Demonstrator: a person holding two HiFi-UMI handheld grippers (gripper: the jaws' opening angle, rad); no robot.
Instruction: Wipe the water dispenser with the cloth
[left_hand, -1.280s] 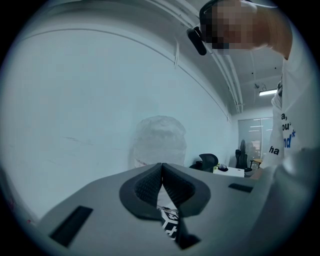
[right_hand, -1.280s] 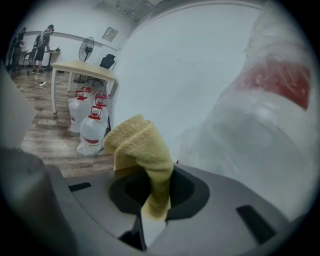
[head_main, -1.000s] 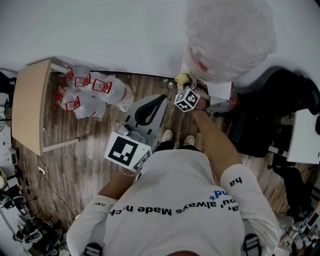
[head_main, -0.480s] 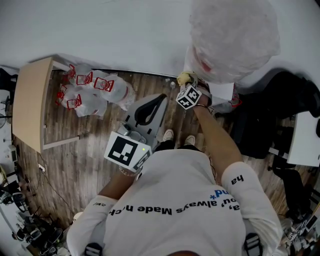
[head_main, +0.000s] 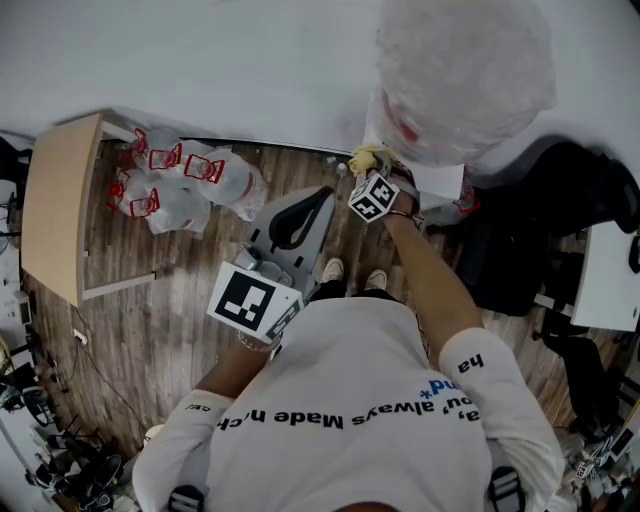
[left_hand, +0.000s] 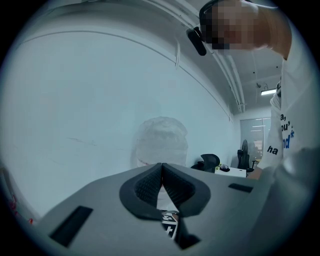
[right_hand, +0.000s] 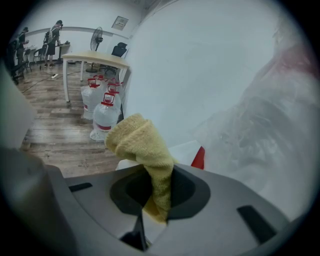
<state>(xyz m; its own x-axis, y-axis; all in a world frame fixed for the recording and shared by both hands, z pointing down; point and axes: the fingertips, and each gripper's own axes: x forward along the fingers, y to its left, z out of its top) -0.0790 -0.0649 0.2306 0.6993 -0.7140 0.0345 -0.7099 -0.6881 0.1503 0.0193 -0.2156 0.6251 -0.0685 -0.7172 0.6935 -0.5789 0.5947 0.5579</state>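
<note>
Yellow cloth (right_hand: 142, 145), pinched in the right gripper (right_hand: 156, 200), sits at the top edge of the water dispenser (head_main: 437, 183) below its plastic-wrapped bottle (head_main: 460, 70), so wiping looks barely begun; left gripper (left_hand: 161, 182) closed on nothing, well apart.

Jugs (head_main: 185, 180) beside table (head_main: 55, 210), water dispenser (head_main: 460, 80) to their right

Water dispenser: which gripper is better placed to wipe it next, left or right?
The right gripper, probably: its jaws are shut on the yellow cloth right beside the water dispenser. The left gripper is shut, empty and farther back.
</note>
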